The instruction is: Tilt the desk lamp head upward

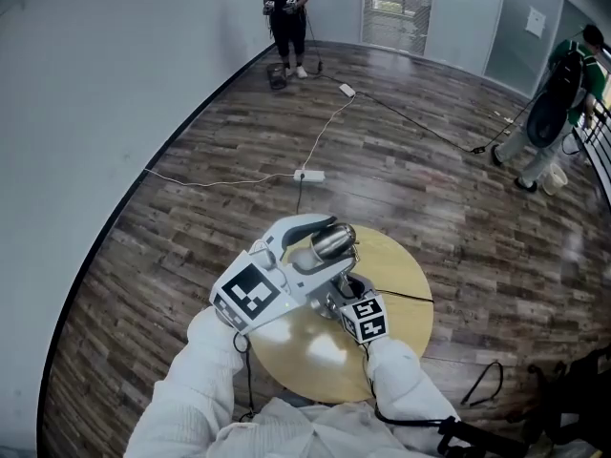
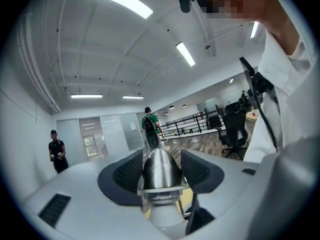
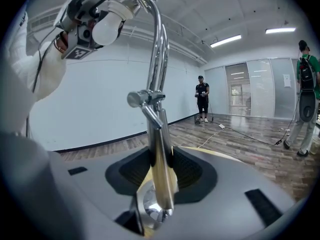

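Lamp stem [image 3: 161,134], clamped in right gripper [image 3: 160,168], escapes head view.

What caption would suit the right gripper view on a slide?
The right tool grips the lamp stem while the left tool holds the lamp head up high.

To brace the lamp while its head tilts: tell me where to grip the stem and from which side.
Grip the lower stem, just under its elbow joint, coming from the person's side: that stretch is straight, thin and near upright, as the right gripper clamps it.
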The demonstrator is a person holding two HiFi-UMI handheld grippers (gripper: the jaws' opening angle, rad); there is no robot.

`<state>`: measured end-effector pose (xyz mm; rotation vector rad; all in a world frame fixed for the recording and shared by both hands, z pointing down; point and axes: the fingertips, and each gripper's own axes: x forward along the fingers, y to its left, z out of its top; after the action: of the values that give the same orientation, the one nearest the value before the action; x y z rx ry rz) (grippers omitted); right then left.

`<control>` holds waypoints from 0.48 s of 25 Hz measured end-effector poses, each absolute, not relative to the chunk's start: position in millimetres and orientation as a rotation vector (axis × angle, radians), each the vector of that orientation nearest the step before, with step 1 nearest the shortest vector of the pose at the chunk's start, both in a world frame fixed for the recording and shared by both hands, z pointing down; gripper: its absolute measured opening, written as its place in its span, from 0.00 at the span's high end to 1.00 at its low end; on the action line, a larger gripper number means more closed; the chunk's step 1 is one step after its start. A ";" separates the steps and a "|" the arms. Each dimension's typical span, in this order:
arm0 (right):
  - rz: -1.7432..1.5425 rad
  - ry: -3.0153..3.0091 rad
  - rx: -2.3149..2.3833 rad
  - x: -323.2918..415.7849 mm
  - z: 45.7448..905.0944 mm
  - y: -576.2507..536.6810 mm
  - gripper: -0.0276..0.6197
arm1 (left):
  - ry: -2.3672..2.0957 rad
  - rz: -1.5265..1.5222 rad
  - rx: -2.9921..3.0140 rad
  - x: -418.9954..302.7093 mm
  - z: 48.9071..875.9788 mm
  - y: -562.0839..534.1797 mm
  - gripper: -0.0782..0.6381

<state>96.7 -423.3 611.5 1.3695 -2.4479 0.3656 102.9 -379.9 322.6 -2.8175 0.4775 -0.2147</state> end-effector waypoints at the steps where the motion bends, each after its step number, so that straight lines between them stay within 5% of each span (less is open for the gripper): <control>1: 0.368 -2.451 1.371 97.9 611.7 -423.1 0.73 | 0.483 -0.202 -2.821 103.7 322.7 -379.9 0.56; 12: 0.356 -2.505 1.451 109.3 590.0 -406.4 0.73 | 0.637 -0.068 -2.862 77.1 315.3 -378.0 0.56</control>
<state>109.3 -406.4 590.0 1.4505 -2.5048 0.3561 77.1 -378.0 315.3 -2.8624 0.6366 -0.0676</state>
